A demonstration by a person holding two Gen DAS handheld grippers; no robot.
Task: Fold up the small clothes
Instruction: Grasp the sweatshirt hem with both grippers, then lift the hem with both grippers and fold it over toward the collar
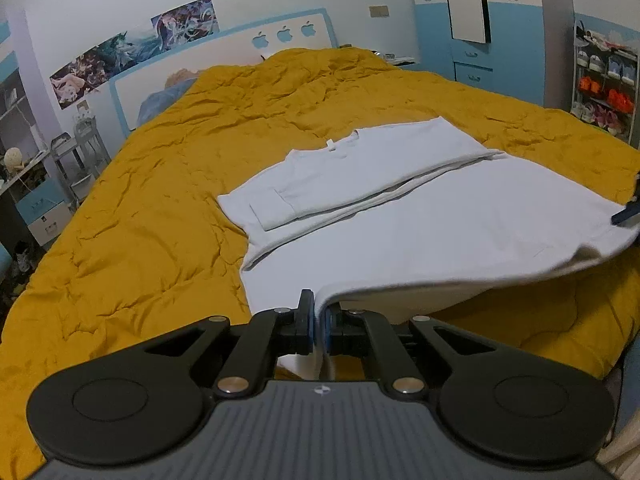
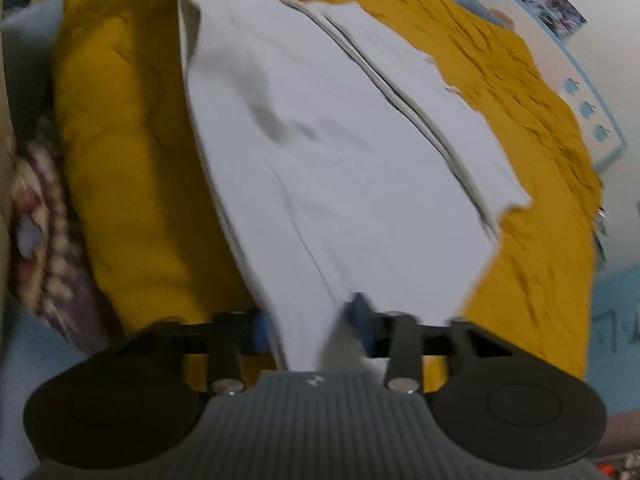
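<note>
A white T-shirt lies on the mustard-yellow bedspread, its far side and one sleeve folded inward. My left gripper is shut on the near hem corner and holds it a little above the bed. The hem rises in a curve toward the right corner, where a blue-padded fingertip of my right gripper shows. In the blurred right wrist view the T-shirt stretches away, and my right gripper has a bunched hem corner squeezed between its blue pads.
The headboard with apple cut-outs stands at the far end. A blue wardrobe and a shoe rack are on the right, shelves and a desk on the left. A patterned rug lies beside the bed.
</note>
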